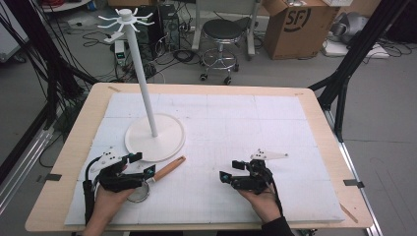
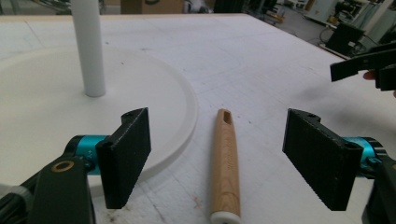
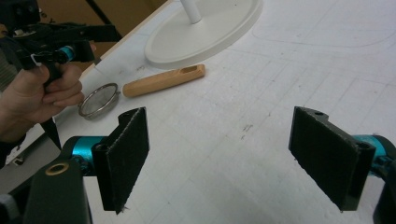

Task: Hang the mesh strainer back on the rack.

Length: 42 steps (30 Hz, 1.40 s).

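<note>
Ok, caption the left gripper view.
Open left tongs straddle a strainer's wooden handle beside the white stand's base.

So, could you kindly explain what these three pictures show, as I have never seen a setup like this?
A person sits at a table covered with a white foam mat, holding a black two-jaw gripper in each hand. One camera looks down from above; the others ride on each gripper. On the mat stand a tall white pole rack on a round base and a small metal mesh strainer with a wooden handle. The left gripper hangs open around that handle without pressing it. The right gripper is open with bare mat between its jaws.
</note>
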{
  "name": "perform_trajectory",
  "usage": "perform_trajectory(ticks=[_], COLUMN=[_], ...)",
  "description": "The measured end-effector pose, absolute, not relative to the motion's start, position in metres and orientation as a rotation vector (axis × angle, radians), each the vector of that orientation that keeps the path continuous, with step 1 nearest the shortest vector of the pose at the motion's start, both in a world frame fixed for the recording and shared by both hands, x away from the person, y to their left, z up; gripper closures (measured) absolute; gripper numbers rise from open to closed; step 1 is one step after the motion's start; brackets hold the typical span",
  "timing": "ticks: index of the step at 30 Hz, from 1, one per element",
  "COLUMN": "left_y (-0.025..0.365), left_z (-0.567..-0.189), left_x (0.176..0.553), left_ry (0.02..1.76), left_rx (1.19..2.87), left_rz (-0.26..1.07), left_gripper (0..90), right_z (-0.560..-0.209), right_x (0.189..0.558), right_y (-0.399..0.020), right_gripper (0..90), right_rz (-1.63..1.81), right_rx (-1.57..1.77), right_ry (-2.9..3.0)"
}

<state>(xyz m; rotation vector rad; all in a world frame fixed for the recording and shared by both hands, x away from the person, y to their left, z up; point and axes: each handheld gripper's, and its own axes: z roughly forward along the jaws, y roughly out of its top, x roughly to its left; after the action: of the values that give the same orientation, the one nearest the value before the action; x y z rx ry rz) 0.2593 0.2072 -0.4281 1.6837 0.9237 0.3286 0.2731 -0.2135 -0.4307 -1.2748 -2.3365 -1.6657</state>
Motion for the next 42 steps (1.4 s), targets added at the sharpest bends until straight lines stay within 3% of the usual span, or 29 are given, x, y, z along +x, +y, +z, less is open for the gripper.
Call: perform_trajectory(ticks=[8, 14, 42], left_y=[0.202, 0.197, 0.175], left_z=[-0.427, -0.433, -0.44], left_x=[0.266, 0.273, 0.277], left_ry=[0.956, 0.982, 0.989], left_rx=[1.82, 1.899, 2.147], left_rz=[0.21, 0.099, 0.086], left_gripper=[35.6, 38.6, 52.3], right_z=[-0.432, -0.435, -0.435], right_x=[0.272, 0.272, 0.269], right_y=[-0.223, -0.225, -0.23], right_gripper=[19.3, 19.3, 19.4], right_rz=[-1.677, -1.646, -1.652], right_rx=[-1.307, -1.326, -1.363], right_ry=[-2.333, -2.348, -2.361])
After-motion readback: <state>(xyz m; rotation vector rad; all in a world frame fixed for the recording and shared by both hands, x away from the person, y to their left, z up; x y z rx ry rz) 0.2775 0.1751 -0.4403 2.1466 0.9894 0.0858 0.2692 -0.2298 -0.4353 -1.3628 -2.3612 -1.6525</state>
